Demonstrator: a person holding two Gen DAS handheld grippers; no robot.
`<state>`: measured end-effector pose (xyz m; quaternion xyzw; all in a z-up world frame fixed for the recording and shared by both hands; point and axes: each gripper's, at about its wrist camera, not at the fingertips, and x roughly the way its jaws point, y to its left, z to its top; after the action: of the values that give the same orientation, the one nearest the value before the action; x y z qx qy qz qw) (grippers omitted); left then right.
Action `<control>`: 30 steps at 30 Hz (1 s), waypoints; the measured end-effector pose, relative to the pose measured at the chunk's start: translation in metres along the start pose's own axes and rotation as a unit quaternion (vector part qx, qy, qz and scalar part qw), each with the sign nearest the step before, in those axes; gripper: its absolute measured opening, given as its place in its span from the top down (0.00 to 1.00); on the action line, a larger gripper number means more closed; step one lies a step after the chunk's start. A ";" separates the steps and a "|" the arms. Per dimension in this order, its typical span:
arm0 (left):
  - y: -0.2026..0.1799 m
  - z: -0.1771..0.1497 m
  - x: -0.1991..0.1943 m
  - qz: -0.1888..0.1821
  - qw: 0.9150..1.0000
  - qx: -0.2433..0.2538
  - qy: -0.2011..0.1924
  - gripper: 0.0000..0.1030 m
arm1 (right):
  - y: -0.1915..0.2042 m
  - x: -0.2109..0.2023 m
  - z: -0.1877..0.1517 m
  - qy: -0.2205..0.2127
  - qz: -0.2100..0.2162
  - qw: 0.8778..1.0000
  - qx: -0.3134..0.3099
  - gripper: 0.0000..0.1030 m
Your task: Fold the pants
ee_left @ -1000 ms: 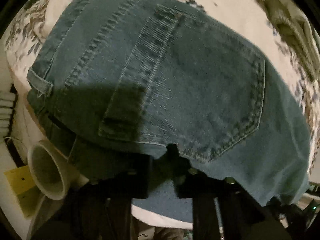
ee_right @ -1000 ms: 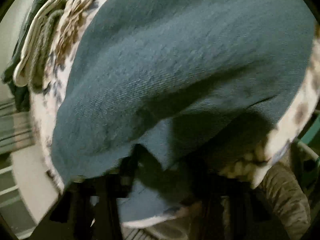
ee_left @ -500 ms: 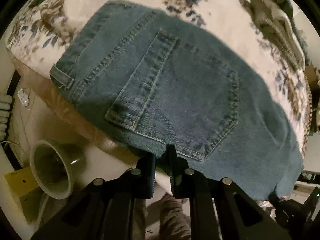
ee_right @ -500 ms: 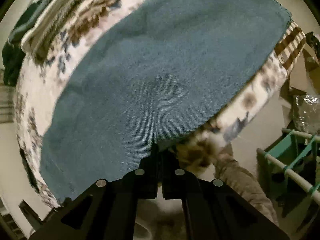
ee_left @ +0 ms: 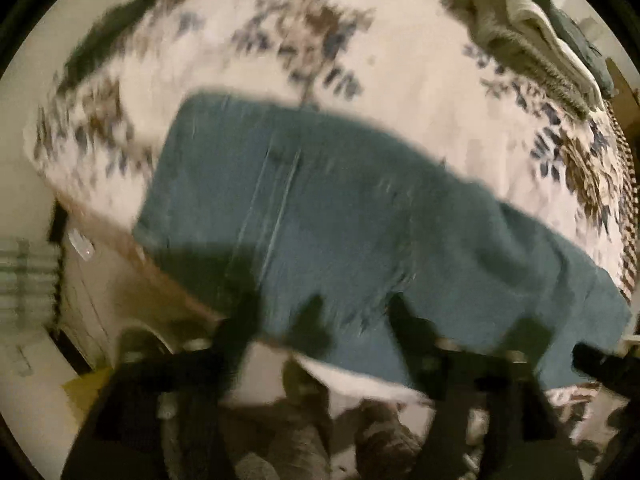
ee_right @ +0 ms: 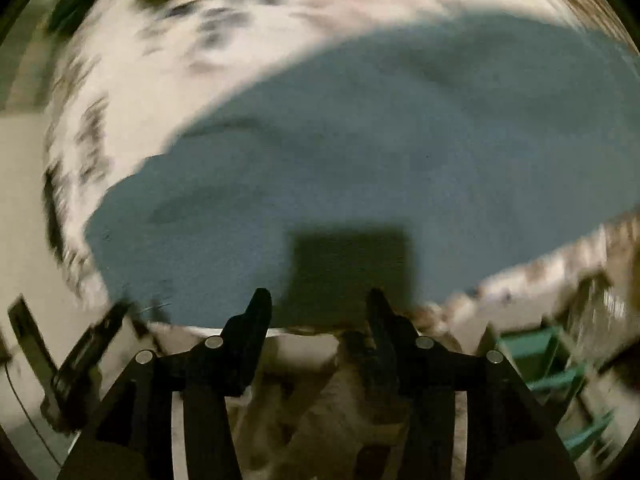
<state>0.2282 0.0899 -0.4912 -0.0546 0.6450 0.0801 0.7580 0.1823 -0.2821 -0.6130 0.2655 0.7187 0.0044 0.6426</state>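
Both the left gripper (ee_left: 356, 320) and right gripper (ee_right: 316, 308), just opening, seemingly hover empty above blurred jeans (ee_left: 340, 216)

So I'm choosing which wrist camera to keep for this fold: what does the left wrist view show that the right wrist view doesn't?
Only the left wrist view shows the stitched seam lines on the jeans and the stack of folded clothes at the far corner of the bed. Only the right wrist view shows a teal rack beside the bed. Both show the folded jeans lying on the floral bedspread, with the left tongs and right tongs having just been opening, nothing between their jaws.
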 end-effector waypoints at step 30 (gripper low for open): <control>0.002 0.086 0.077 -0.015 0.997 0.013 0.078 0.20 | 0.143 0.067 0.140 0.165 0.015 0.956 -0.244 0.89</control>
<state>0.3225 0.1121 -0.5530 -0.0611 0.7019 0.0559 0.7075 0.3630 -0.1802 -0.6495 0.1067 0.7876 0.2328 0.5605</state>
